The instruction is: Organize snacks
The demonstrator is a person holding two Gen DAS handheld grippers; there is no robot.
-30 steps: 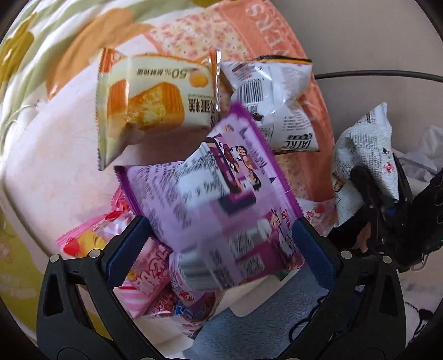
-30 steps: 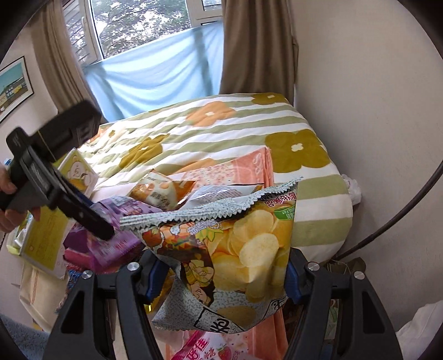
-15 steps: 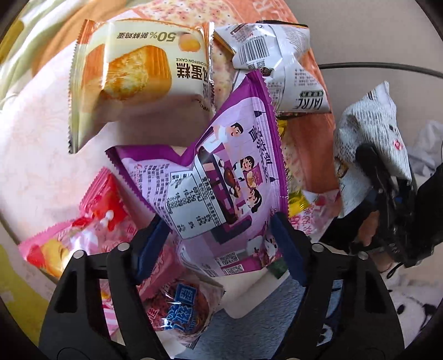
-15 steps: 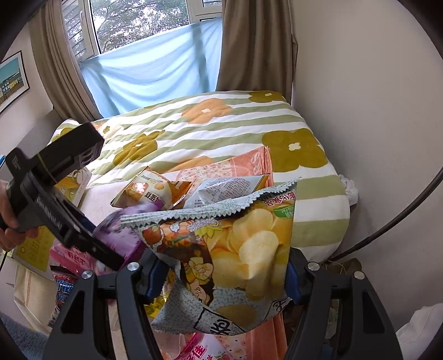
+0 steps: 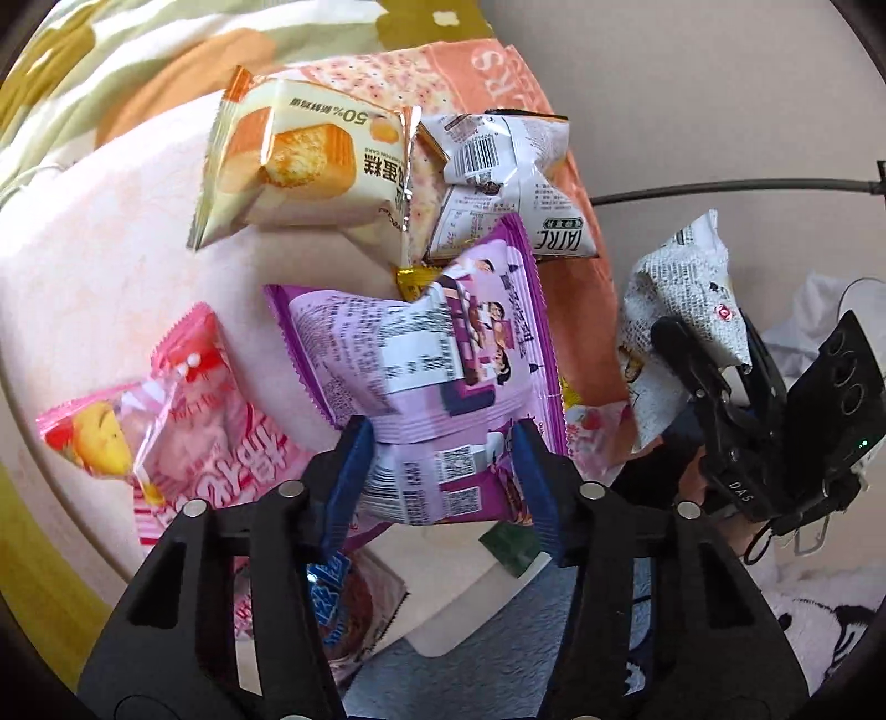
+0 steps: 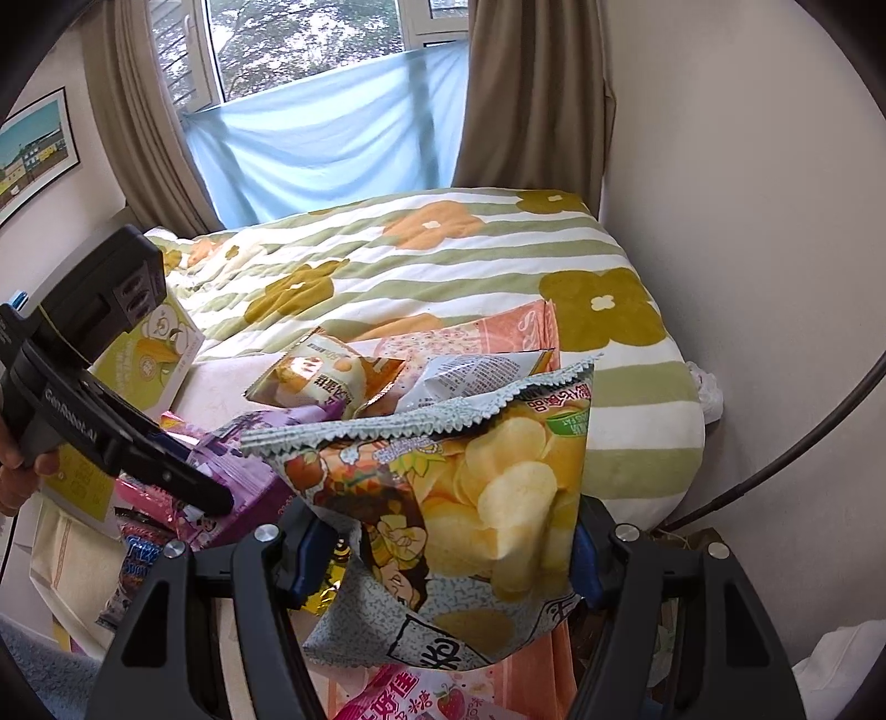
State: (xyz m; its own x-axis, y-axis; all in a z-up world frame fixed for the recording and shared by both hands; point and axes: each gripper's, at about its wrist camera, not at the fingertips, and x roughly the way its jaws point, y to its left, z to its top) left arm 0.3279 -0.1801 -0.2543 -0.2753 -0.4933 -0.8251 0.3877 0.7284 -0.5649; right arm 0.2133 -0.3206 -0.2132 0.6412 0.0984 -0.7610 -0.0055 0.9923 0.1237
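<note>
Snacks lie in a loose heap on a bed with a green-striped, flower-printed duvet [image 6: 470, 260].

From the left claw's view, going left to right: a pink strawberry-print packet [image 5: 183, 437] lies at the near left, with a small dark packet with blue lettering [image 5: 354, 598] just under the claw. At the far middle sits a cream and orange chiffon cake packet [image 5: 310, 166], and to its right a crumpled white packet with a barcode [image 5: 509, 183] rests on an orange-pink cloth [image 5: 476, 66]. The left claw [image 5: 440, 487] has its blue pads at either side of the near end of a purple snack packet [image 5: 421, 354], and its jaws are closing on it; the packet is pinched in between the pads and bulges beyond them. Further right, the right claw [image 5: 700, 354] shows from the side, holding the back of a grey-white bag.

From the right claw's view, a hand [image 6: 16, 471] at the far left edge carries the left claw [image 6: 205, 495], whose finger lies on the purple packet. In the middle, the right claw [image 6: 443, 559] stands about half spread and grips a potato chip bag [image 6: 470, 498] by its sides, the bag upright with its serrated top edge far from the camera. Near the bottom edge lies another pink strawberry packet [image 6: 410, 698]. A curtained window [image 6: 310, 50] stands beyond the bed.
</note>
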